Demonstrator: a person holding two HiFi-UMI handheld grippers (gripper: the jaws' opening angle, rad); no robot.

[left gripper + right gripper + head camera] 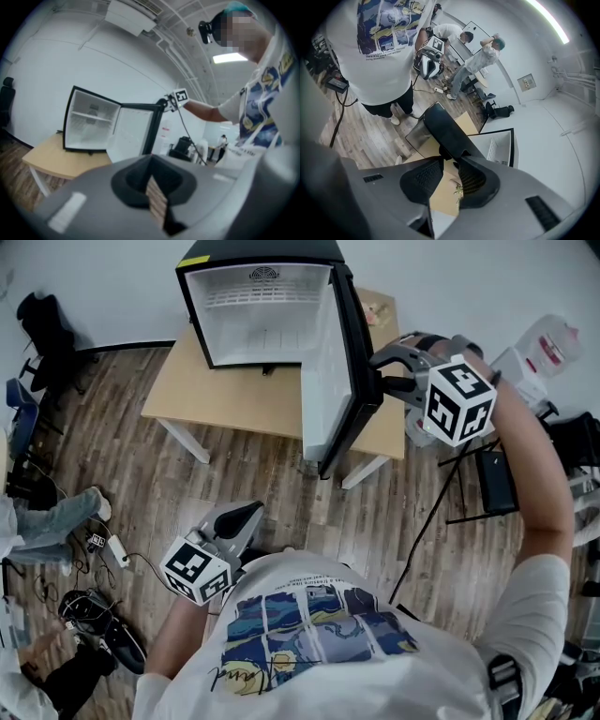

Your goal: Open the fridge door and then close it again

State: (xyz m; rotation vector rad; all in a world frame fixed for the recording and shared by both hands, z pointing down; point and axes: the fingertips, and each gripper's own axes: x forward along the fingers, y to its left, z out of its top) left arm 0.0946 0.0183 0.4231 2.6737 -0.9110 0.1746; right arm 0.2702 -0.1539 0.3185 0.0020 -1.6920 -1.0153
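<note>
Fridge [258, 315] sits on the wooden tabletop [187, 381], back toward the far edge, w/ its white inside empty and facing the near edge. Fridge door [328, 371] is swung wide open at the right side of the cabinet. It stands roughly square to the front, and its free end hangs out past the tabletop's near edge, close to the near right corner.

Right tool [378, 371] is at the door's outer black edge, approx. halfway along, arm stretched out over the tabletop's right edge. In the right gripper view the jaws are partly apart w/ the door's black edge btwn them and both pads against it, i.e. clamped on the door. The tool's marker cube [459, 399] sits just behind.

Left tool [246, 518] is held low and close to the person's body, over the wood floor [122, 465], well off the near edge and apart from fridge and door. Its jaws are together, pads meeting, nothing btwn them. Its own view looks across at the open fridge from the side.

Cables and bags lie on the floor off the tabletop's left edge.
</note>
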